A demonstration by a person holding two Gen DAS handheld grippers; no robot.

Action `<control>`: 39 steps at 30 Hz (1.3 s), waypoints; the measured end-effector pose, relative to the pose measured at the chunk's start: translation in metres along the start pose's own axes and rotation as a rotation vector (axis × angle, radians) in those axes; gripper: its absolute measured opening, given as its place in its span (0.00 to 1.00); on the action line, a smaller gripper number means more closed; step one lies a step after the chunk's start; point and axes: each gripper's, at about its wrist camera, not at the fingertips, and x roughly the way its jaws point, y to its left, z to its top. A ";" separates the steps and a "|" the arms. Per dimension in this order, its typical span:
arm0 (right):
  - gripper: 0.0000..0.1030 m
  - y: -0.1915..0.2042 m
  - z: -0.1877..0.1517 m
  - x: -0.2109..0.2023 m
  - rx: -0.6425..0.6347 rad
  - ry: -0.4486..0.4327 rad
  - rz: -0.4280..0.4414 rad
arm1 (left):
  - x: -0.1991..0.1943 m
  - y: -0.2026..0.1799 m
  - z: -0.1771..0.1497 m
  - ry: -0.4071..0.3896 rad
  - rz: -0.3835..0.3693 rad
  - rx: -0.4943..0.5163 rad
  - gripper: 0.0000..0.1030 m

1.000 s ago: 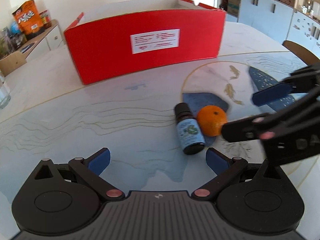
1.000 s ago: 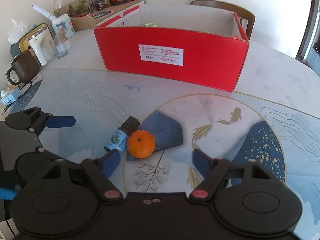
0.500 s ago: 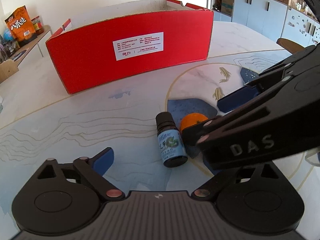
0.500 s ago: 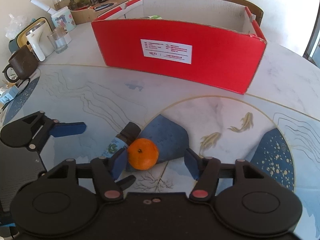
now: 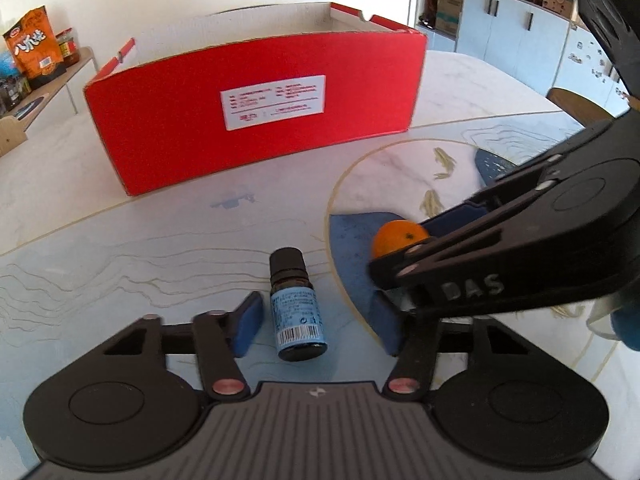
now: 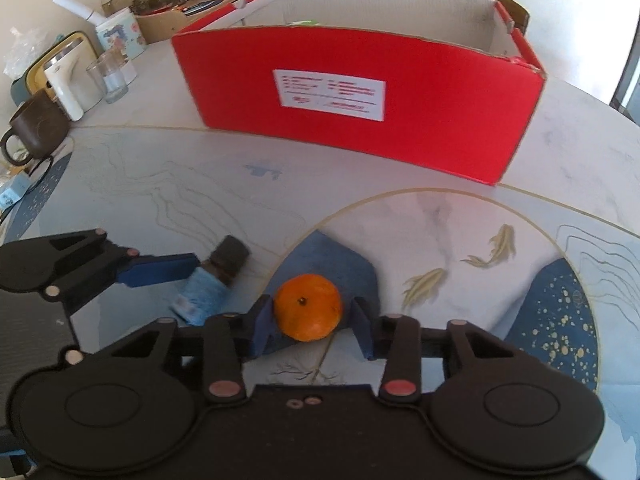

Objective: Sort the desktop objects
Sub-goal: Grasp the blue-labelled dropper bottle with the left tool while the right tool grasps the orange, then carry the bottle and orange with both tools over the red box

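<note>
Holding the orange (image 6: 308, 307) between the pads of my right claw (image 6: 310, 322), I judge it light, round and a little soft, so I grip at its widest part. My left claw (image 5: 320, 326) is closing around the small bottle (image 5: 298, 318), smooth glass probably, not yet pressed.

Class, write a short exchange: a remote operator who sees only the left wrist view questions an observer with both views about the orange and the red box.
Operator: The right gripper hides most of the orange from me. Is it gripped?
Observer: Yes. In the right wrist view both pads press against the orange's sides.
Operator: Is anything in the red box? I only see its walls.
Observer: Something green shows just over the near wall in the right wrist view. I cannot tell what it is.
</note>
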 end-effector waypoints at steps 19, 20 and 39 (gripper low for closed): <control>0.35 -0.022 -0.011 -0.014 0.057 -0.002 -0.037 | -0.006 0.019 0.000 0.021 0.004 -0.050 0.22; 0.35 -0.022 -0.012 -0.016 0.057 -0.005 -0.039 | -0.007 0.020 0.000 0.023 0.001 -0.053 0.22; 0.35 -0.016 -0.022 -0.063 0.084 -0.046 -0.045 | -0.050 0.026 0.012 0.007 -0.019 -0.139 0.22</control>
